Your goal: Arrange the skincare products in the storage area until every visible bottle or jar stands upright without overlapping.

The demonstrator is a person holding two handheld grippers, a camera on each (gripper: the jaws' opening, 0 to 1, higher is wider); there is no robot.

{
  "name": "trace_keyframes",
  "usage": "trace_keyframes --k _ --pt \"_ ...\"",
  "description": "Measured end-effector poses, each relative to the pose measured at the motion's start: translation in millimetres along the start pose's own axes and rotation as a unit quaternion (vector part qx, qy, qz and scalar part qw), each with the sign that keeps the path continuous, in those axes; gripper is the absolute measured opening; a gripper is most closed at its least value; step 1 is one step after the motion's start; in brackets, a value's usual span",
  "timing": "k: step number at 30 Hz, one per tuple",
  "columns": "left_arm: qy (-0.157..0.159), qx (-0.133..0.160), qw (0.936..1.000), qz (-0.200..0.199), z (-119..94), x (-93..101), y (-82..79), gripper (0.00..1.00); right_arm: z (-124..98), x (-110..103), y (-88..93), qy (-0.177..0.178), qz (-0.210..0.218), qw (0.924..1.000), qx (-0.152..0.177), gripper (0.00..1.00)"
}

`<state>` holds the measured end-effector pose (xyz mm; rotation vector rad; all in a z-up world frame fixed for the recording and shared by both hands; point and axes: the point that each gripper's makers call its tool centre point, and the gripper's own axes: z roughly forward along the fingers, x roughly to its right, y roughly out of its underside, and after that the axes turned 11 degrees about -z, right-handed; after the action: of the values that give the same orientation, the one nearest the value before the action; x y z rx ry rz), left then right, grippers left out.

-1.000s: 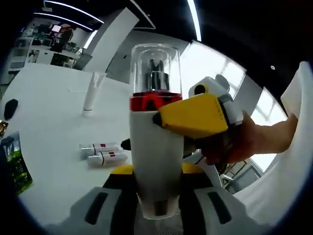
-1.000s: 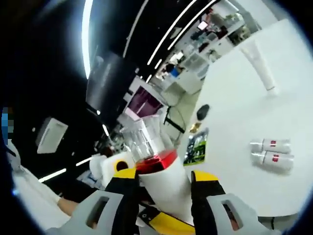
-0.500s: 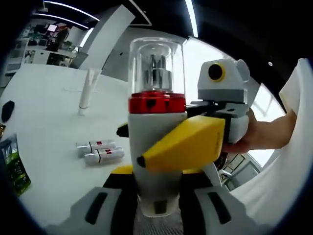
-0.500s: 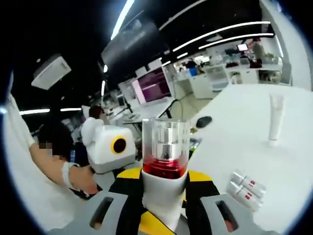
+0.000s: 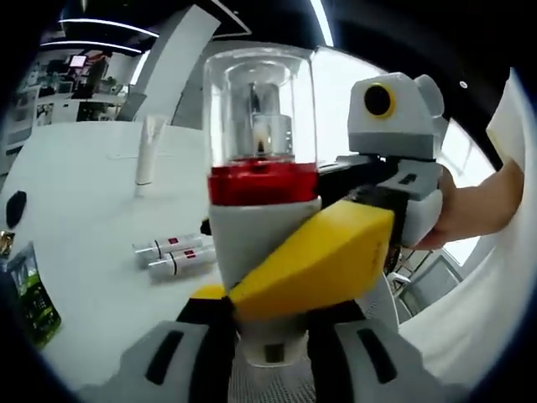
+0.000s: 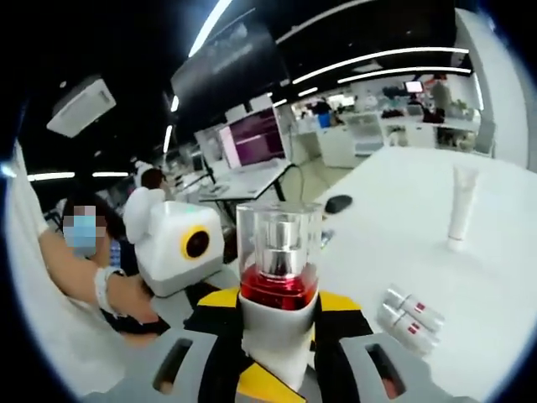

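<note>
A white pump bottle (image 5: 260, 227) with a red band and a clear cap is held upright in the air, above the white table (image 5: 84, 218). My left gripper (image 5: 267, 340) is shut on its base. A yellow finger (image 5: 323, 256) of my right gripper crosses the bottle's front. In the right gripper view the same bottle (image 6: 278, 290) stands between the jaws of my right gripper (image 6: 277, 329), which is shut on its body. Two small white tubes (image 5: 172, 256) with red labels lie side by side on the table. A tall white tube (image 5: 147, 151) stands on its cap farther back.
A black mouse (image 6: 338, 203) and a green packet (image 5: 33, 290) lie near the table's edge. The lying tubes (image 6: 407, 317) and the standing tube (image 6: 460, 206) are on open white table. A person's hand (image 6: 126, 302) holds the left gripper. Desks and screens fill the room behind.
My right gripper has rolled around the bottle, so the bottle now stands straight between its jaws. Its yellow finger has dropped lower across the bottle. Both grippers keep hold.
</note>
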<state>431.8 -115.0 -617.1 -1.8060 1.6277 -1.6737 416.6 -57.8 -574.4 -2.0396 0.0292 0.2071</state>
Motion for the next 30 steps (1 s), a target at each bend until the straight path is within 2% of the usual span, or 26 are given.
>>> trace_keyframes --k 9,10,11,12,13,15,17,22,28,30 --pt "-0.011 0.027 0.9996 -0.004 -1.3 -5.9 -10.6 0.28 4.5 10.4 -6.1 -0.011 0.02 0.9997 -0.006 0.27" --pt "-0.017 0.026 0.9994 0.017 -2.0 -9.5 -11.6 0.28 5.6 11.7 -7.1 -0.015 0.022 0.9996 -0.006 0.27" --pt "-0.021 0.039 0.999 0.004 -2.8 -11.8 -12.4 0.28 7.3 13.7 -8.0 -0.018 0.02 0.9996 -0.007 0.27" --pt "-0.03 0.03 0.9991 -0.005 -4.4 -17.2 -9.8 0.27 8.9 15.3 -8.8 -0.022 0.018 0.9996 -0.008 0.27" --pt "-0.035 0.024 0.9991 0.002 -5.8 -19.3 -8.3 0.26 10.3 18.1 -10.2 -0.023 0.019 0.9995 -0.009 0.27" --pt "-0.04 0.027 0.9988 0.006 -7.2 -21.1 -9.4 0.26 11.1 20.7 -12.3 -0.026 0.021 0.9994 -0.006 0.27" --pt "-0.041 0.034 0.9986 -0.008 -7.0 -26.2 -12.8 0.27 13.6 24.2 -16.6 -0.035 0.031 0.9989 0.004 0.27" --pt "-0.061 0.023 0.9978 -0.015 -3.5 -32.3 -7.1 0.27 15.0 31.6 -19.9 -0.047 0.039 0.998 0.016 0.28" --pt "-0.088 -0.014 0.996 -0.006 0.6 -43.6 6.6 0.27 11.5 52.9 -21.7 -0.055 0.049 0.9967 0.035 0.28" --pt "-0.102 -0.024 0.9944 0.008 0.8 -48.7 10.0 0.27 10.2 57.6 -21.6 -0.054 0.053 0.9963 0.041 0.28"
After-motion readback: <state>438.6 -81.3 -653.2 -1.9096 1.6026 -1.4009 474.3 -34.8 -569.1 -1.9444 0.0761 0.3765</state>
